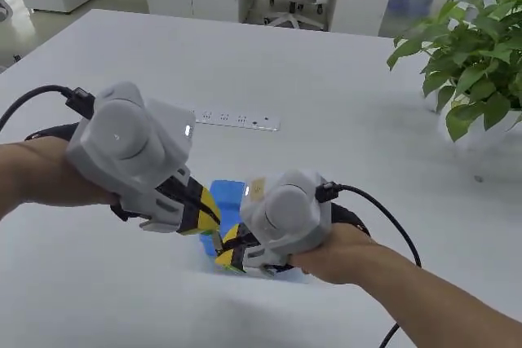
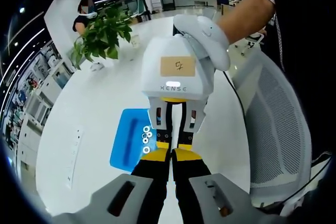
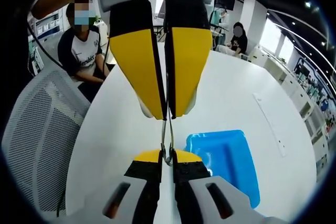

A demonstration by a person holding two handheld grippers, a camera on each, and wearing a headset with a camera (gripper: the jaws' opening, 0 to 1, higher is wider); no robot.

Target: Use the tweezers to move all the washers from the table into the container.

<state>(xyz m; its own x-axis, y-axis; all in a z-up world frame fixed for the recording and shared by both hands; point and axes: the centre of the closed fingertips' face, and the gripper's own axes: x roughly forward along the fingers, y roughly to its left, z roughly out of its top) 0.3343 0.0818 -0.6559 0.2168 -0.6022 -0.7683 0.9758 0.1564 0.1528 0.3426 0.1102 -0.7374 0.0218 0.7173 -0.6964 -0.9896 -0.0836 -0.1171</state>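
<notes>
Both tongs are clenched on the same tool. In the right gripper view the left gripper point(image 3: 167, 114) hangs down from the top of the frame with its yellow pads pressed together. The thin metal tweezers point(image 3: 166, 137) come out from between those pads at the centre. Their lower end goes into the right gripper point(image 3: 168, 158), whose jaws rise from the bottom and are also shut on them. The step in hand looks like a handover or a re-seating of the tweezers between the two grippers, not a pick. The tweezer tips are buried in the right jaws and point at no washer. The blue container point(image 3: 231, 163) lies on the white table point(image 1: 326, 103), at the lower right of the right gripper view and just beside the joined jaws. In the left gripper view four small white washers point(image 2: 146, 139) sit in a short column left of centre, along the right edge of the blue surface. I cannot tell whether they lie inside the well or on its rim. The next move calls for one gripper to let go while the other holds the tweezers squarely, with the tips free and pointing outward. A grip that is too loose could let the tool twist or drop.
</notes>
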